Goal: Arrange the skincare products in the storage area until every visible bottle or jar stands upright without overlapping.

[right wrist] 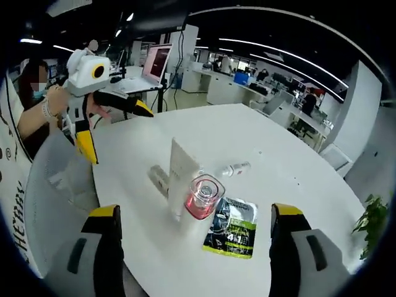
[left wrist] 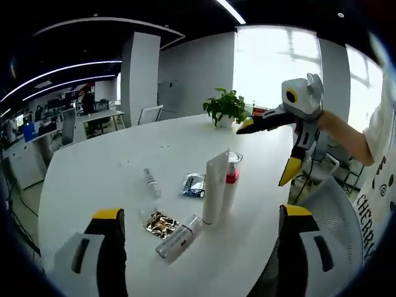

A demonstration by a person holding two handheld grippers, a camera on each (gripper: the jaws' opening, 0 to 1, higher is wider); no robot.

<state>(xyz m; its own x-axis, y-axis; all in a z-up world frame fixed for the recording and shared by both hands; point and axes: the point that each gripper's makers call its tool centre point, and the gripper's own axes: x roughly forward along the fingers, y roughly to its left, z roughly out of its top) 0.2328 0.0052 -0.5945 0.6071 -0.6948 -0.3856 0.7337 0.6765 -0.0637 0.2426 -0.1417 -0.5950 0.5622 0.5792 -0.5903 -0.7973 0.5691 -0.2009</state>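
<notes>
On the table (left wrist: 93,167), a tube (left wrist: 215,187) stood touching a capped bottle (left wrist: 231,179); left lay a sachet (left wrist: 194,185), a small bottle (left wrist: 151,183), probably a vial.

white table (left wrist: 124,173); white tube (left wrist: 215,187); red-banded bottle (left wrist: 231,176); yellow-tipped black fingers (left wrist: 109,216); green plant (left wrist: 225,106).

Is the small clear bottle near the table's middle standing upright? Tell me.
No. In the left gripper view the small clear bottle lies on its side on the white table, apart from the upright white tube.
</notes>
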